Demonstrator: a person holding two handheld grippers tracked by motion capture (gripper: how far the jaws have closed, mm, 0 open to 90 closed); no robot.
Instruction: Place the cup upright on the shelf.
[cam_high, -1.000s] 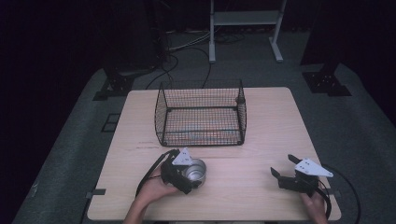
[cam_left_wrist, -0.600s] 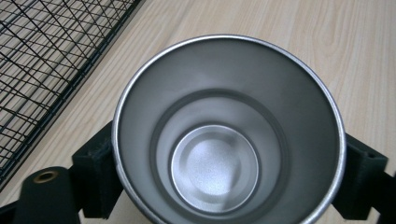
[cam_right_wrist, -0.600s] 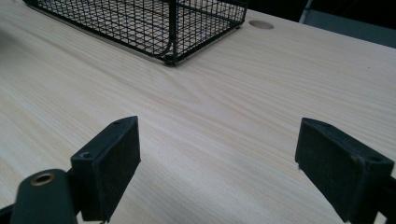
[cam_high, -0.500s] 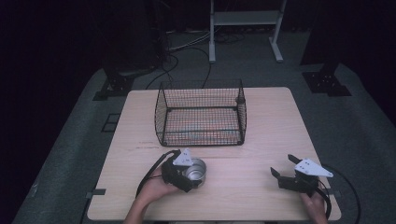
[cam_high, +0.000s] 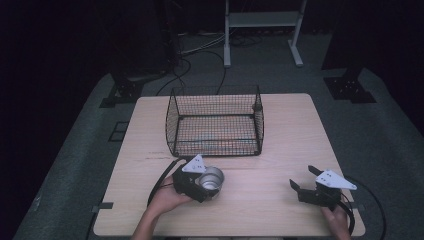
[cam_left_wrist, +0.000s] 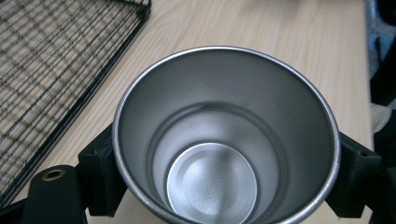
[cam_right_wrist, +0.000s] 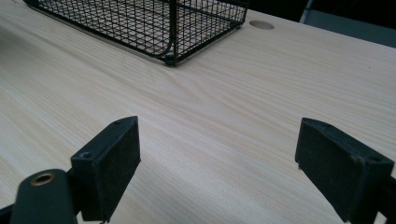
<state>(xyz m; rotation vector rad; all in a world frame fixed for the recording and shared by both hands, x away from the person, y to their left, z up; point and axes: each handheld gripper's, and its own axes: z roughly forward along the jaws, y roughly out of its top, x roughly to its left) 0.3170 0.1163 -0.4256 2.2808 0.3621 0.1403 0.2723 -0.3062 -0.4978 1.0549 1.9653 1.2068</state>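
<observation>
Left claw clamped on empty steel cup, right claw open, wire basket empty

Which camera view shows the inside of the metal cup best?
The left gripper view: it looks straight into the metal cup, down to its bottom. The high view shows the cup small. The right gripper view shows table and basket instead.

Cup: brushed metal, satin sheen inside. Beside it, basket: black wire mesh. Table: pale matt wood grain. Gripper pads: matt black.
</observation>
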